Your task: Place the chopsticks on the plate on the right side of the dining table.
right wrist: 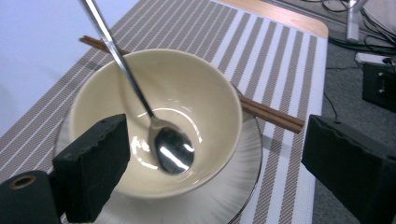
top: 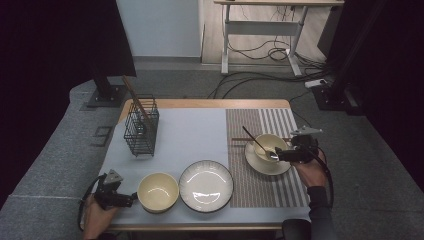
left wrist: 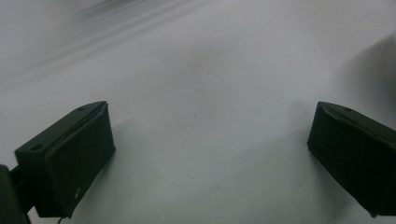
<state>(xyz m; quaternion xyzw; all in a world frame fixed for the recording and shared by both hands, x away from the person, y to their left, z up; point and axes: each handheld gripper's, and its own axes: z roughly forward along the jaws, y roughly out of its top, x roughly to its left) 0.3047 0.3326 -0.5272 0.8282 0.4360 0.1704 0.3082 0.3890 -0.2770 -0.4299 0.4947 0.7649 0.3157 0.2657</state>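
A cream bowl (top: 270, 144) stands on a white saucer (top: 265, 167) on the striped placemat (top: 260, 187). A metal spoon (top: 261, 146) lies in it, its handle leaning over the far-left rim. In the right gripper view the spoon (right wrist: 172, 150) rests at the bowl's (right wrist: 205, 98) bottom. My right gripper (top: 278, 155) (right wrist: 212, 140) hovers at the bowl's right rim, open, its pads touching nothing. My left gripper (top: 133, 199) (left wrist: 210, 135) stands open over the white cloth (left wrist: 196, 70), just left of a second cream bowl (top: 158, 191), with nothing between its fingers.
A ribbed white plate (top: 206, 185) sits front centre. Brown chopsticks (top: 239, 139) (right wrist: 275, 116) lie behind the saucer. A black wire basket (top: 141, 131) holding chopsticks stands at the back left. The table's front edge is close to both hands.
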